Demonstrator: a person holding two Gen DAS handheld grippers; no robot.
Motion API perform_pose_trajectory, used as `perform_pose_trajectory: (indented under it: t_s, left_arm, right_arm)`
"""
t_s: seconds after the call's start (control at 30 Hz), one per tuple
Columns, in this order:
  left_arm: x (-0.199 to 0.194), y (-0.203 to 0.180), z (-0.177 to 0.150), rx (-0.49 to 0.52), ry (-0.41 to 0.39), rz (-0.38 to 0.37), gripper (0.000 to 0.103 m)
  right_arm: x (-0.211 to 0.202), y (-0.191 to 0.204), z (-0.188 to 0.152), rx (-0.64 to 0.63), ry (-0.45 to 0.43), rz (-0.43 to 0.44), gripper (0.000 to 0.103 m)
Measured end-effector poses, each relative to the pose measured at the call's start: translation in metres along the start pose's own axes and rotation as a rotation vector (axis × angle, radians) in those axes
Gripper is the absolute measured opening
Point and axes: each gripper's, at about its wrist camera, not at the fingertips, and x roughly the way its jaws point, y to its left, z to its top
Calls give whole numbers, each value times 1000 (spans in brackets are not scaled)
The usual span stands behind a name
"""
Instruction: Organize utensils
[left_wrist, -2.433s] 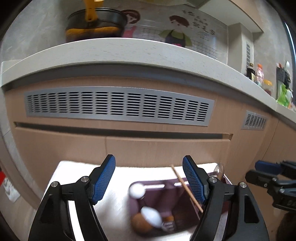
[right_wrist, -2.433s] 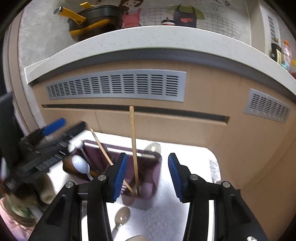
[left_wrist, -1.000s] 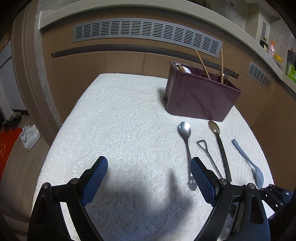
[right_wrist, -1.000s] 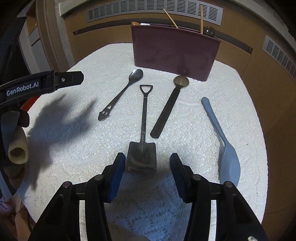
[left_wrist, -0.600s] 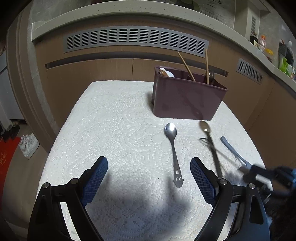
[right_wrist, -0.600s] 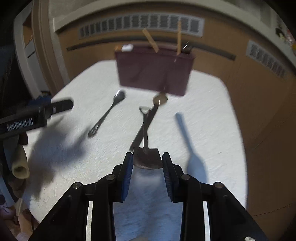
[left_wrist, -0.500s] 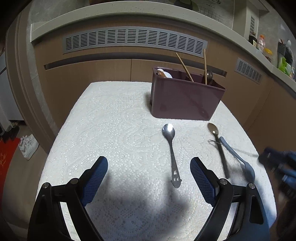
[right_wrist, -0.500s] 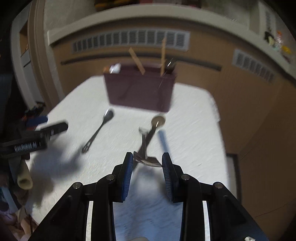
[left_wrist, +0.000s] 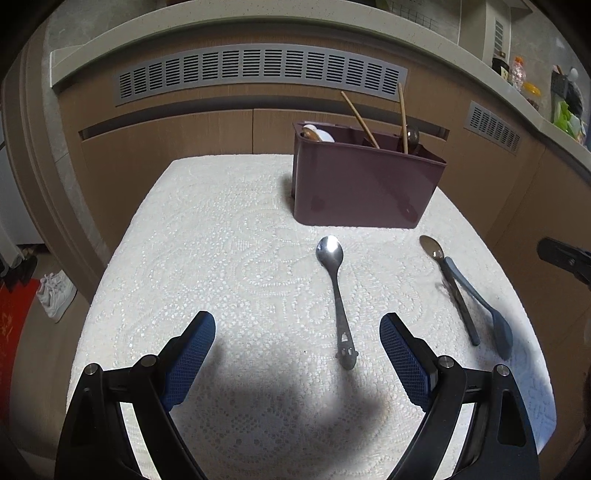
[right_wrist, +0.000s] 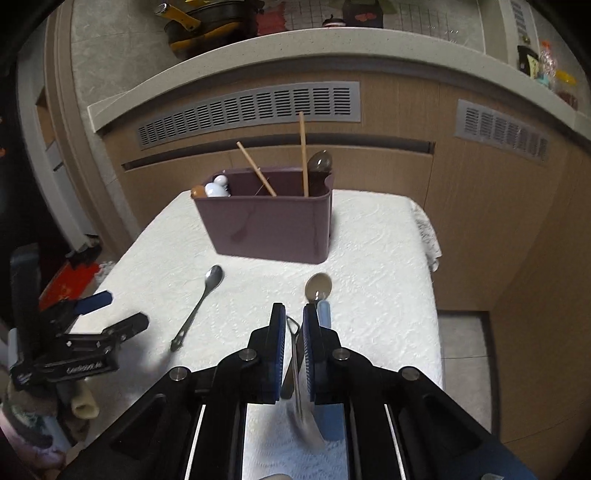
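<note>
My right gripper (right_wrist: 293, 325) is shut on a small shovel-shaped metal spoon (right_wrist: 295, 369), held off the table with its handle pointing forward between the pads. A purple utensil caddy (right_wrist: 266, 225) (left_wrist: 362, 188) stands at the far side of the white lace tablecloth (left_wrist: 221, 258), with chopsticks (right_wrist: 303, 155) and spoons standing in it. In front of it lie a steel spoon (left_wrist: 336, 291) (right_wrist: 199, 302), a dark long-handled spoon (left_wrist: 448, 284) (right_wrist: 318, 286) and a blue plastic spoon (left_wrist: 484, 306) (right_wrist: 324, 314). My left gripper (left_wrist: 297, 354) (right_wrist: 114, 312) hangs open over the near left of the table, holding nothing.
Wooden cabinets with grey vents (left_wrist: 258, 70) rise right behind the table under a stone counter bearing a pan (right_wrist: 207, 22). The table drops off on the left and right. White shoes (left_wrist: 55, 291) lie on the floor to the left. A gloved hand (right_wrist: 85, 406) holds the left gripper.
The right gripper closed on the shovel spoon and lifted it off the cloth, rising and pulling back. The left gripper stayed open and hardly moved.
</note>
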Motion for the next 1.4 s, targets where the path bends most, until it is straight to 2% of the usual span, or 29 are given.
perform_pose_trajectory:
  t_s: [0.1,0.2,0.33,0.4,0.47,0.53,0.6,0.7,0.77,0.83,0.87,0.9,1.03,1.13,1.23,1.3,1.33,1.37,1.4]
  left_arm:
    - [4,2,-1,-5,14,-4,91]
    - [6,1,-2,-4,20,-11,91]
    - [7,0,-2,-3,25,-7,91]
    - [7,1,-1,-8,24,-7,91]
    - [8,1,-1,-11,25,-8,91]
    - [7,0,-3,-10,26,-10,91]
    - [7,-1,-3,-5,27,-13,91]
    - [5,-2,-4,1,24,-11,91]
    - [4,0,-3,-3,22,-9,91]
    - [3,4,-3,-15,18,-8,91]
    - [2,5,-2,-22,16,-9,91]
    - [1,7,-2,-28,14,-11,91]
    - [-4,8,-3,-36,4,-26,91]
    - [-11,9,-5,-32,-10,-33,91]
    - [-14,11,-5,-35,-20,-36,91]
    - [-11,12,-5,-41,-9,-39,91]
    - [-8,12,-6,-43,0,-44,91]
    - [-6,13,-6,-44,9,-48,91]
    - [-4,12,-7,-44,15,-47,91]
  right_arm:
    - [-7,-3,-13,-23,13,13,14]
    - [-7,-5,-32,-45,54,-16,27]
    - [2,-3,-68,-26,175,41,28]
    - [2,2,-87,-31,203,79,37]
    - [3,5,-100,-55,196,60,64]
    - [5,6,-107,-73,172,8,65]
    - [11,5,-109,-68,166,3,64]
    - [25,8,-112,-81,188,7,52]
    - [35,11,-116,-101,210,-18,37]
    - [31,10,-114,-99,200,-27,29]
    - [26,10,-110,-97,189,-30,10]
    - [18,11,-105,-107,163,-51,4]
    - [-22,16,-69,-144,15,-111,5]
    - [-33,14,-49,-153,-16,-112,5]
    - [-29,13,-53,-184,31,-63,14]
    - [-19,13,-68,-192,97,-32,28]
    - [-13,10,-77,-181,129,-24,42]
    - [-6,11,-86,-166,148,-21,47]
    - [2,9,-95,-148,172,-16,47]
